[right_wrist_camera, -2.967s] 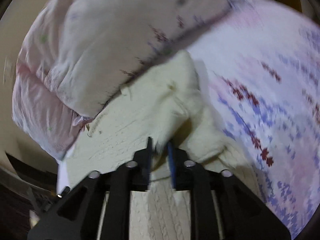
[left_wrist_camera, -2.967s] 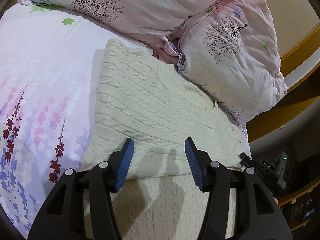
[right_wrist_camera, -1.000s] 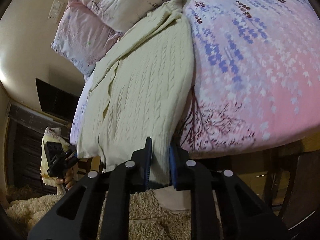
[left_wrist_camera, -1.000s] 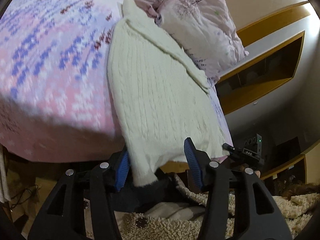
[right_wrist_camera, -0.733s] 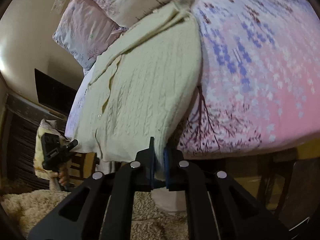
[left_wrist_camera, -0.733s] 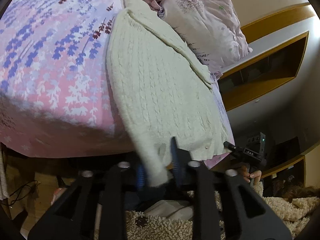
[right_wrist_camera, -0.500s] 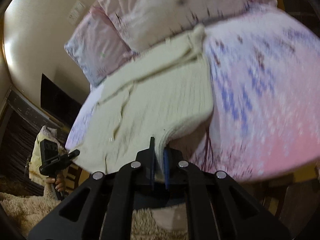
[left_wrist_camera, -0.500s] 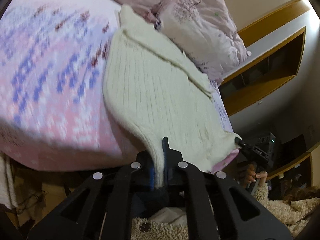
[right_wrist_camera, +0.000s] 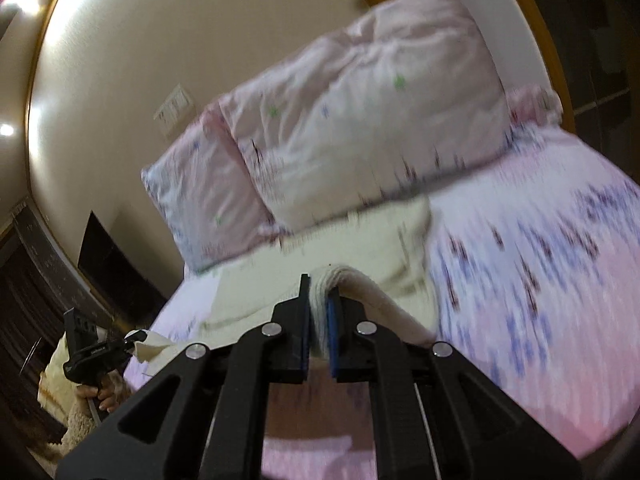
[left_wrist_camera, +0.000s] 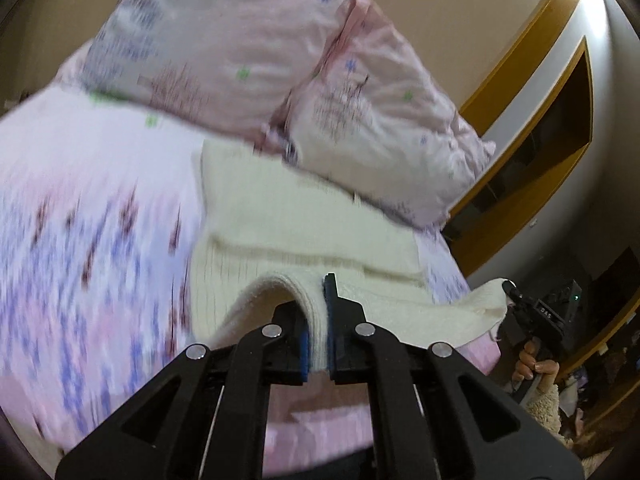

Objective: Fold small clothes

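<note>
A cream cable-knit sweater point(left_wrist_camera: 304, 236) lies on the bed below the pillows; it also shows in the right wrist view point(right_wrist_camera: 360, 248). My left gripper point(left_wrist_camera: 318, 320) is shut on one bottom hem corner and holds it lifted above the bed. My right gripper point(right_wrist_camera: 318, 312) is shut on the other hem corner, also lifted. The hem stretches between the two, raised off the sheet. Each gripper shows small in the other's view: the right one point(left_wrist_camera: 520, 300) and the left one point(right_wrist_camera: 120, 344), both with cream knit in them. Both views are motion-blurred.
Two pink floral pillows point(left_wrist_camera: 248, 52) point(right_wrist_camera: 360, 120) lean at the head of the bed. The floral sheet point(left_wrist_camera: 80, 240) point(right_wrist_camera: 540, 280) spreads beside the sweater. A wooden headboard and wall niche point(left_wrist_camera: 560, 120) stand on one side. A fluffy rug point(right_wrist_camera: 60, 400) lies below the bed edge.
My left gripper shut on the hanging hem corner. Both grippers then lifted the hem up from below the bed edge and carried it forward toward the pillows.
</note>
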Demonstrator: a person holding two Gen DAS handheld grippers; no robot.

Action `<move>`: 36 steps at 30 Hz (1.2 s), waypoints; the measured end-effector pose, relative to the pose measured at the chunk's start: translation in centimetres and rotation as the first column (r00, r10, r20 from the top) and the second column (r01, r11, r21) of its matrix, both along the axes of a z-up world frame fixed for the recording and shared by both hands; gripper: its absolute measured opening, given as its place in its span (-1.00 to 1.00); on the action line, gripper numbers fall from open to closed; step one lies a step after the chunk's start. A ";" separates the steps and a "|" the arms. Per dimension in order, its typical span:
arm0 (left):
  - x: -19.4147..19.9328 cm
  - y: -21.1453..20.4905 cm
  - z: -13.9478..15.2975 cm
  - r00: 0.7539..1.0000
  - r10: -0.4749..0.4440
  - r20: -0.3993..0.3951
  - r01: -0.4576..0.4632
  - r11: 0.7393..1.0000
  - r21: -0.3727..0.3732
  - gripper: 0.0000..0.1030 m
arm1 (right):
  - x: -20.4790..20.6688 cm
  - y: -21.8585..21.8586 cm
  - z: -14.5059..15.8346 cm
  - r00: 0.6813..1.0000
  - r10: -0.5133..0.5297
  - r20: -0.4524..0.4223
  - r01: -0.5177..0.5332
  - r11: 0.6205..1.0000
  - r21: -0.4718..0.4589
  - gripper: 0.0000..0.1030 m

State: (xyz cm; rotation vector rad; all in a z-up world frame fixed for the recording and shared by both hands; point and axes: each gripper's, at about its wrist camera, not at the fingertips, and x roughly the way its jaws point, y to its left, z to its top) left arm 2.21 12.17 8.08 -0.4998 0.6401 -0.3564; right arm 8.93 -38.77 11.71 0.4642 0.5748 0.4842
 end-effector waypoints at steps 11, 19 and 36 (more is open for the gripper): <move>12.4 -0.2 4.0 0.993 0.056 0.102 -0.064 0.995 0.071 -0.90 | 12.1 2.0 1.3 0.992 -0.123 0.042 0.123 0.992 0.015 -0.87; 21.8 -0.3 -2.2 0.995 0.096 -0.038 -0.094 0.994 0.050 -0.90 | 20.6 3.8 -5.5 0.972 -0.197 -0.131 0.188 0.979 -0.074 -0.87; 22.2 3.1 -4.9 0.979 0.151 -0.134 -0.169 0.976 -0.135 0.28 | 21.6 1.8 -7.6 0.942 -0.254 -0.217 0.245 0.967 -0.071 -0.14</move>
